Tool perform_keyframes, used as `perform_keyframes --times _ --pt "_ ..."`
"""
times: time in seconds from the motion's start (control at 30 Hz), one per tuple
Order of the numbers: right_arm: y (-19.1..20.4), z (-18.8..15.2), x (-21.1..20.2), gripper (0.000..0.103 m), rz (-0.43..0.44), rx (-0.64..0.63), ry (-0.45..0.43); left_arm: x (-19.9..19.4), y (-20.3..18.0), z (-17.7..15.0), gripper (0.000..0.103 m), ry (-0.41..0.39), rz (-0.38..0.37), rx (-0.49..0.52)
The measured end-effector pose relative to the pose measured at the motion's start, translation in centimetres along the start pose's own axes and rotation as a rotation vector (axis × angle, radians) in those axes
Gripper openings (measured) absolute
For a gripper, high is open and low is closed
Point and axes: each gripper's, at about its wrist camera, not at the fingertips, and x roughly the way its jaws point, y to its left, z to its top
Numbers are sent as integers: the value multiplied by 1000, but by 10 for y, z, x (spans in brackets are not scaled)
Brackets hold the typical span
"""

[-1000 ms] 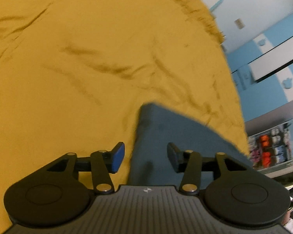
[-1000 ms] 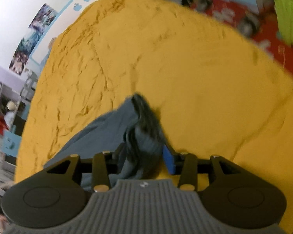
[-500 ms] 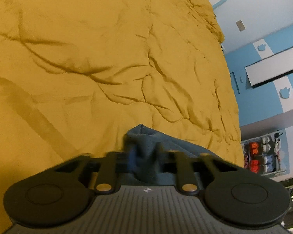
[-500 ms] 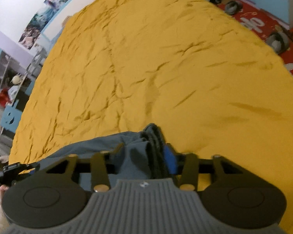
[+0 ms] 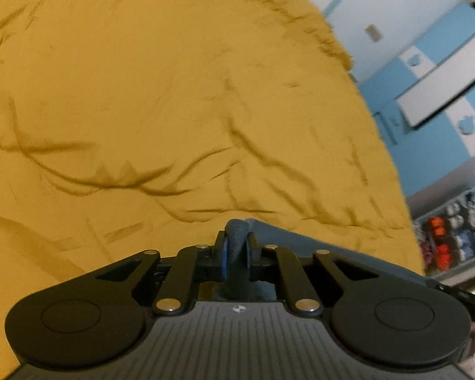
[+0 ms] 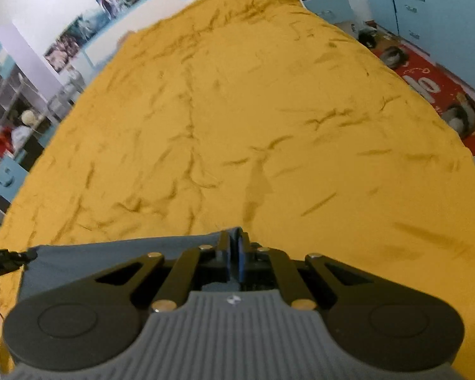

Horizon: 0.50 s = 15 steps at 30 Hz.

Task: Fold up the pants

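Note:
The blue-grey pants (image 6: 110, 255) lie low over the mustard bedsheet (image 6: 269, 126), stretched as a flat band between my two grippers. My left gripper (image 5: 236, 242) is shut on a rolled bunch of the pants (image 5: 348, 253), which pokes up between the pads. From there the cloth runs off to the right. My right gripper (image 6: 236, 251) is shut on the other end, with only a thin edge of cloth between its pads. The left gripper's black tip (image 6: 25, 256) shows at the far left of the right wrist view.
The creased mustard sheet (image 5: 174, 95) covers the whole bed ahead. Blue cupboards (image 6: 427, 15) and a red rug (image 6: 443, 88) with shoes lie to the right of the bed. Shelves (image 6: 12, 110) with clutter stand on its left.
Both grippers went from open around the bunched cloth to shut on it. The pants, crumpled before, now run straight between them, and both hands have shifted across the bed.

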Motion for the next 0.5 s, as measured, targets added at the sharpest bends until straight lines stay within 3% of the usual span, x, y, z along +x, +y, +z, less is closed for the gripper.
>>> perform_keyframes --times 0.1,0.13,0.2,0.27,0.33,0.4,0.5 --pt "-5 -2 4 1 -15 39 4 6 12 -1 30 -17 70 -55" --pt "-5 -2 4 3 -16 44 3 2 17 -1 39 -27 76 -80" --pt "-2 -2 -1 21 -50 32 -7 -13 22 -1 41 -55 93 -109" --pt "-1 -4 -11 28 -71 26 -15 -33 20 -5 41 -62 74 -102" --pt "0 -9 -24 34 -60 33 -24 -54 17 -14 43 -38 39 -100" --pt "-2 -17 -36 58 -53 75 -15 -68 14 -24 51 -18 28 -100" --pt "-10 -32 -45 70 19 158 15 -84 7 -45 51 -2 10 -92"
